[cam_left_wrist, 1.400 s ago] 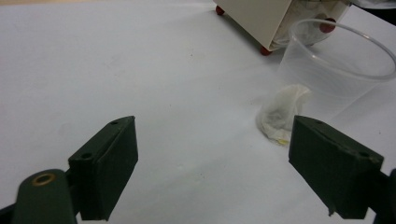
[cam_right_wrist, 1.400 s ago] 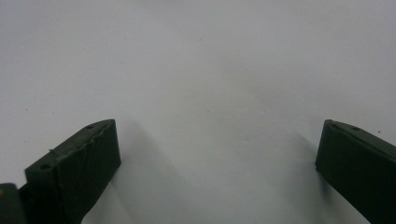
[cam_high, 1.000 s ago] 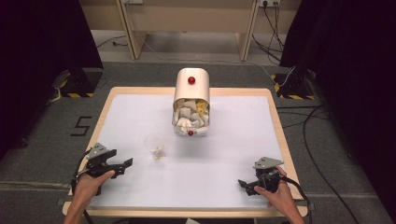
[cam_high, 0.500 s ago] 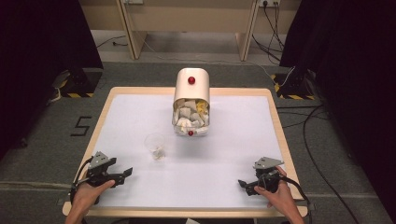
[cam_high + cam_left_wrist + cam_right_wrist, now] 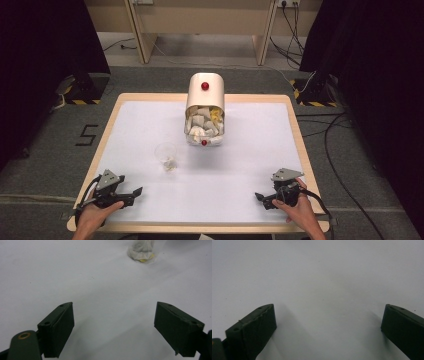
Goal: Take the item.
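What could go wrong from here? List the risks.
1. The clear cup looks light and faint against the white table; the open left gripper might tip it in reaching.
2. The bin lies on its side, contents at its mouth; a nudge could spill them.

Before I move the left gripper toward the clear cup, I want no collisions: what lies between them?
Nothing: in the left gripper view, bare white table runs from the open left gripper to the clear cup.

Clear cup (image 5: 142, 250) top cut off by frame edge, contents blurred
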The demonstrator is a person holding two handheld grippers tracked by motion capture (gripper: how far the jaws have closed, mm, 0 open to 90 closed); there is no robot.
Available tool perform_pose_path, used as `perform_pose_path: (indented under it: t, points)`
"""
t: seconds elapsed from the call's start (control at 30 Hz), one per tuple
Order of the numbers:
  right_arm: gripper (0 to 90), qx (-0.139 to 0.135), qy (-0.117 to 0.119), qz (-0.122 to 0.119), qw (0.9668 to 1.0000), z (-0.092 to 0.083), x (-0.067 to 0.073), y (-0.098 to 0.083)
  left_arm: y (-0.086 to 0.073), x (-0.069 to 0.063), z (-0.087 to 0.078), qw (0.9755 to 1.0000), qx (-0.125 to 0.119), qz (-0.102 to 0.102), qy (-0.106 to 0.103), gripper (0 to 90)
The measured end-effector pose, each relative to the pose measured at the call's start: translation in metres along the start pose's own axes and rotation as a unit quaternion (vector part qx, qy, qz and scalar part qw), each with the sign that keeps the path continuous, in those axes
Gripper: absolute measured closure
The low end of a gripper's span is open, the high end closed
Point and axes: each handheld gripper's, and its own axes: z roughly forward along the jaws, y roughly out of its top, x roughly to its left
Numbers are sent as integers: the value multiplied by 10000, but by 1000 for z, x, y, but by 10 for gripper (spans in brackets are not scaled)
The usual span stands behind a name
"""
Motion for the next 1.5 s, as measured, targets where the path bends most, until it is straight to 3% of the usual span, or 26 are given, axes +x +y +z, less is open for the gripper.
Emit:
perform_pose_path:
  t: [0.3,0.43,0.77,1.5]
  points:
    - [5,0,-1,-2,10000,0,0,0,-10,-9,1,9997,12,193,119,156]
    - [5,-3,-4,-2,10000,0,0,0,-13,-10,-2,9993,-89,270,224,155]
    - [5,-5,-4,-5,10000,0,0,0,-27,-16,-5,9987,-437,44,275,155]
    - [5,-7,-8,-6,10000,0,0,0,-28,-16,-5,9987,-449,35,256,154]
